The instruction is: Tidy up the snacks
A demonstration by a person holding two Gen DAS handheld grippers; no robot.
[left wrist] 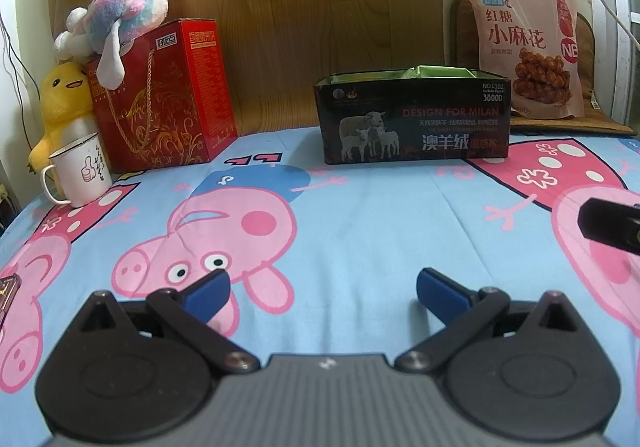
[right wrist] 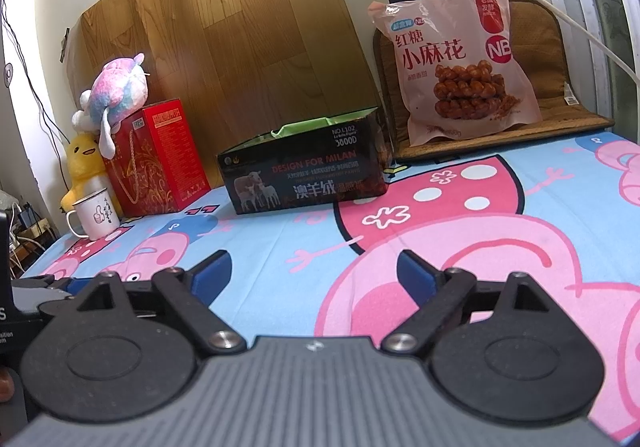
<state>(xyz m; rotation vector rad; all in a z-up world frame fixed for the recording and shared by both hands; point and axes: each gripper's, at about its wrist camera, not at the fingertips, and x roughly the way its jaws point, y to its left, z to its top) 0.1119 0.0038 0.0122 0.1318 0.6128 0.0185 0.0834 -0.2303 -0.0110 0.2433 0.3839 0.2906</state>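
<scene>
Both grippers (left wrist: 323,287) (right wrist: 315,271) gape; black box (left wrist: 414,119) reads "DESIGN FOR MILAN".

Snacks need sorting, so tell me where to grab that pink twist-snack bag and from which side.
Grip the pink snack bag at its flat sealed top edge, coming from the front and slightly above. It stands upright, leaning back against the brown cushion, so the top seam is thin and exposed. The right gripper is open and nearer.

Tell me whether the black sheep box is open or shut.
Open. The black box has no lid on top, and green packets show above its rim in both views. How full it is cannot be told.
</scene>
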